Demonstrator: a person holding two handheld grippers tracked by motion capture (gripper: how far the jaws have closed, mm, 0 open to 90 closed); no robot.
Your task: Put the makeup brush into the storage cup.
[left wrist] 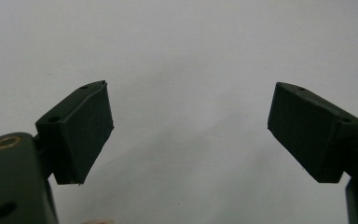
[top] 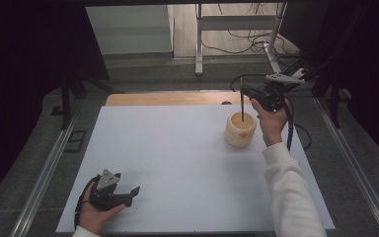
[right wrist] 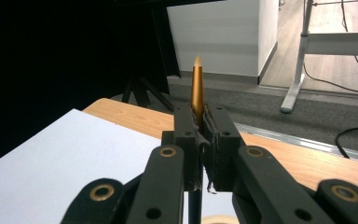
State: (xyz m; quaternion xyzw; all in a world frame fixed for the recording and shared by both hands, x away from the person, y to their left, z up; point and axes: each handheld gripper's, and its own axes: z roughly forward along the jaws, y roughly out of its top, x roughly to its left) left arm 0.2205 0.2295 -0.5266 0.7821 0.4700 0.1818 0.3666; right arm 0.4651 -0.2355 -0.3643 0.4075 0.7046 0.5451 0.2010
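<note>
Gold-tipped pencil (right wrist: 196,88), clamped upright in the right hand-held gripper (top: 249,91), stands partly lowered into the beige pot (top: 240,130), release outstanding; left hand-held gripper (top: 128,193) rests wide, empty.

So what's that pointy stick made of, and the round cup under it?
The pencil looks like wood with a glossy golden-brown coat, and its sharpened tip shows pale bare wood. The cup looks like pale, matte wood or bamboo, though it could be plastic; an orange mark sits on its side. The right gripper clamps the pencil.
</note>
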